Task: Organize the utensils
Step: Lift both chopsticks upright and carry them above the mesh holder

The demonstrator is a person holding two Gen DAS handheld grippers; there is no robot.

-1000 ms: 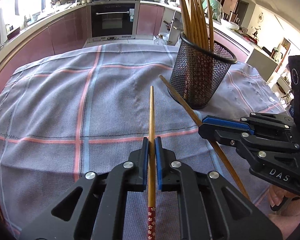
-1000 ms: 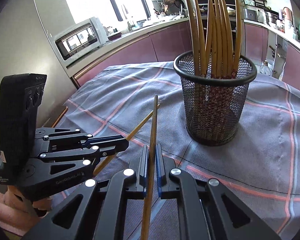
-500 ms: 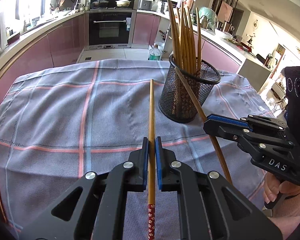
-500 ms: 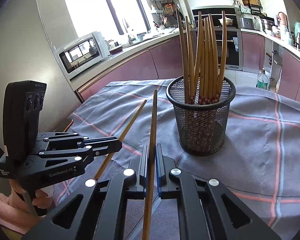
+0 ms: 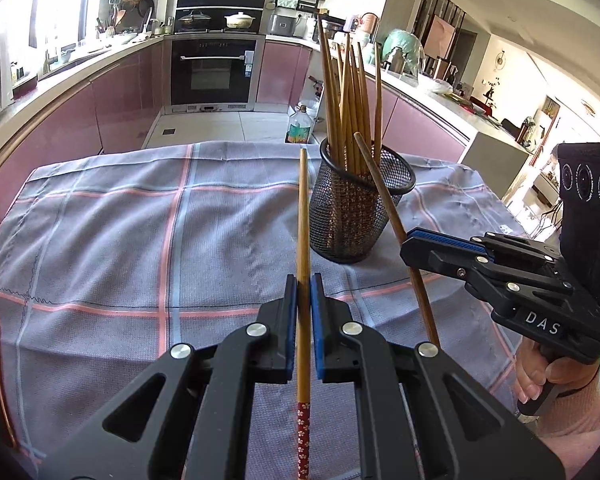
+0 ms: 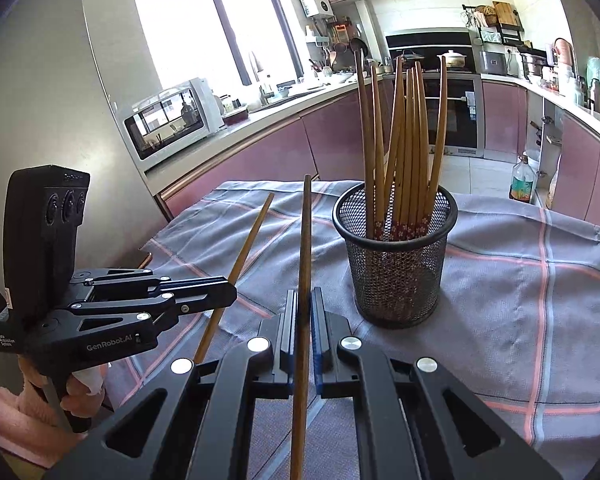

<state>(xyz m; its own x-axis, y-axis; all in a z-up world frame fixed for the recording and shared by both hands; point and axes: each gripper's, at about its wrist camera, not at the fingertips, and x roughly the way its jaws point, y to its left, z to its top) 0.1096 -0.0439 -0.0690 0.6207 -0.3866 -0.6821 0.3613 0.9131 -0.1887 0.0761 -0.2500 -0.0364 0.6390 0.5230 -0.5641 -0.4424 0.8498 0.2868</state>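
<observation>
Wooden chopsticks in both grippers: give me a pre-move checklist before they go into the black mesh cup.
1. Left gripper clamped on its wooden chopstick with the red floral end: ok.
2. Right gripper clamped on its plain brown wooden chopstick: ok.
3. Black wire-mesh cup upright on the grey checked tablecloth: ok.
4. Both held chopsticks' tips above the cup's rim: not ok, both sit beside it.
5. Room among the chopsticks already standing in the cup: ok, open space at the rim.
6. Floral end leading into the cup: not ok for the left; right cannot tell.
</observation>
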